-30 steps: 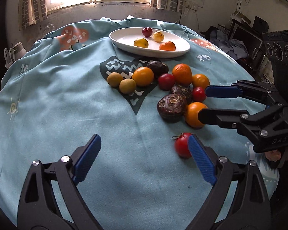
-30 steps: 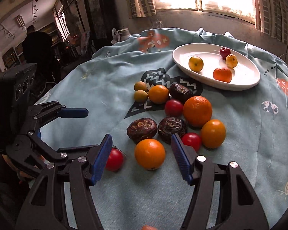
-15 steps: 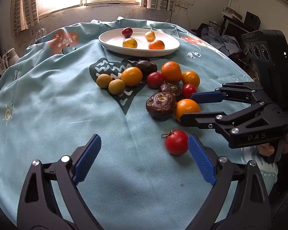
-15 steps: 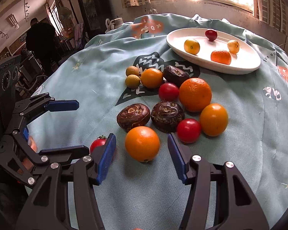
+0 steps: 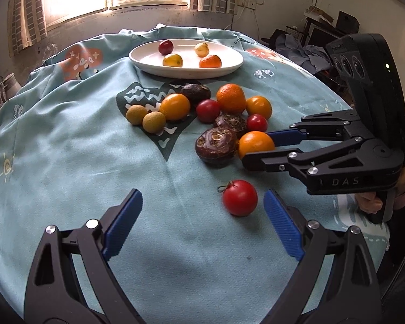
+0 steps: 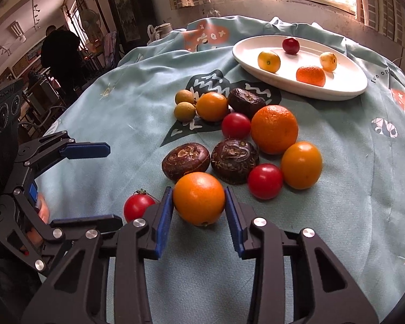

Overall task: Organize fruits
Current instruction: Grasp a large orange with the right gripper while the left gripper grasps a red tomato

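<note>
Working left to right, we find the left gripper (image 5: 202, 222) spread wide, empty, the tomato (image 5: 239, 197) (soft, thin-skinned) on the cloth between its fingers. Our right gripper (image 6: 199, 201) brackets the orange (image 6: 199, 198), pads at its widest sides, apparently touching. We judge it firm, rounded, roll-prone; squeeze across the middle.

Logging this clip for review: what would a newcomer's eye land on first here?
The right gripper, jaws closed on an orange at the near edge of the fruit cluster. Next, the left gripper, jaws wide open near a lone tomato. Behind, a white plate holding four small fruits.
</note>
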`<move>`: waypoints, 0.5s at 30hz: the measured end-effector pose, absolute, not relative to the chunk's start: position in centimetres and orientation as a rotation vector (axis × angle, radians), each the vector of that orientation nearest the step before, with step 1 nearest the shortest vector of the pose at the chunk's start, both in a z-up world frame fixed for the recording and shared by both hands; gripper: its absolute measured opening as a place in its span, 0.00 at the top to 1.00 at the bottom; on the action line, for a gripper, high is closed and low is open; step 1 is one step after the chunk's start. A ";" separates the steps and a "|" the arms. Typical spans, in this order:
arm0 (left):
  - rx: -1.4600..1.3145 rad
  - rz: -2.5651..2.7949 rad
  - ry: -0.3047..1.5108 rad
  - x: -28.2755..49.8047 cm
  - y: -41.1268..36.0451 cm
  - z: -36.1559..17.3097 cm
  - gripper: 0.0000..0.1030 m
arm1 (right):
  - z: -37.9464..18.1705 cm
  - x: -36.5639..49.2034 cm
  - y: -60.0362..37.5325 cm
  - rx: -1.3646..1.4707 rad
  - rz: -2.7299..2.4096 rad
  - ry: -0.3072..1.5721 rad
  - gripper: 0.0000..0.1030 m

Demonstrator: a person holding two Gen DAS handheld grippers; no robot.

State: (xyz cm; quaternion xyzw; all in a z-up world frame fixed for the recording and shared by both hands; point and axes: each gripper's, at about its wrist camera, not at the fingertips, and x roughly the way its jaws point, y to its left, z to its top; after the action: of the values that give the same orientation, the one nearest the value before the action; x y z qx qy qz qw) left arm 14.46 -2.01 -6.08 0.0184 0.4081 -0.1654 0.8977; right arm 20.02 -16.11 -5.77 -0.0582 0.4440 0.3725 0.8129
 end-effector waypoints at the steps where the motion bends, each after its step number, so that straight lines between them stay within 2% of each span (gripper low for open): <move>1: 0.050 -0.360 0.843 14.2 -2.4 -6.1 0.11 | -5.6 20.1 -16.2 -0.117 0.794 0.943 0.62; 2: 0.061 -0.375 0.842 14.1 -2.8 -6.1 0.13 | -5.5 20.1 -16.4 -0.113 0.790 0.937 0.62; 5: 0.072 -0.415 0.856 14.0 -4.0 -6.3 0.26 | -5.1 20.2 -16.7 -0.092 0.782 0.930 0.62; 7: 0.078 -0.425 0.871 14.2 -4.6 -6.6 0.39 | -5.0 20.4 -17.0 -0.082 0.776 0.928 0.62; 10: 0.082 -0.420 0.889 14.7 -5.0 -6.9 0.52 | -4.9 20.4 -17.1 -0.075 0.767 0.927 0.62; 12: 0.083 -0.418 0.899 14.8 -5.2 -7.0 0.57 | -4.9 20.4 -17.1 -0.075 0.764 0.925 0.62; 15: 0.088 -0.409 0.913 15.1 -5.3 -7.2 0.57 | -4.9 20.4 -17.2 -0.072 0.763 0.923 0.62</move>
State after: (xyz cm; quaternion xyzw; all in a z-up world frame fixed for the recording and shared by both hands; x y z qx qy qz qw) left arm 15.07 -5.32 -7.23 0.0424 0.4375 -0.1960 0.8766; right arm 20.35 -17.24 -4.88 -0.0340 0.4343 0.3590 0.8254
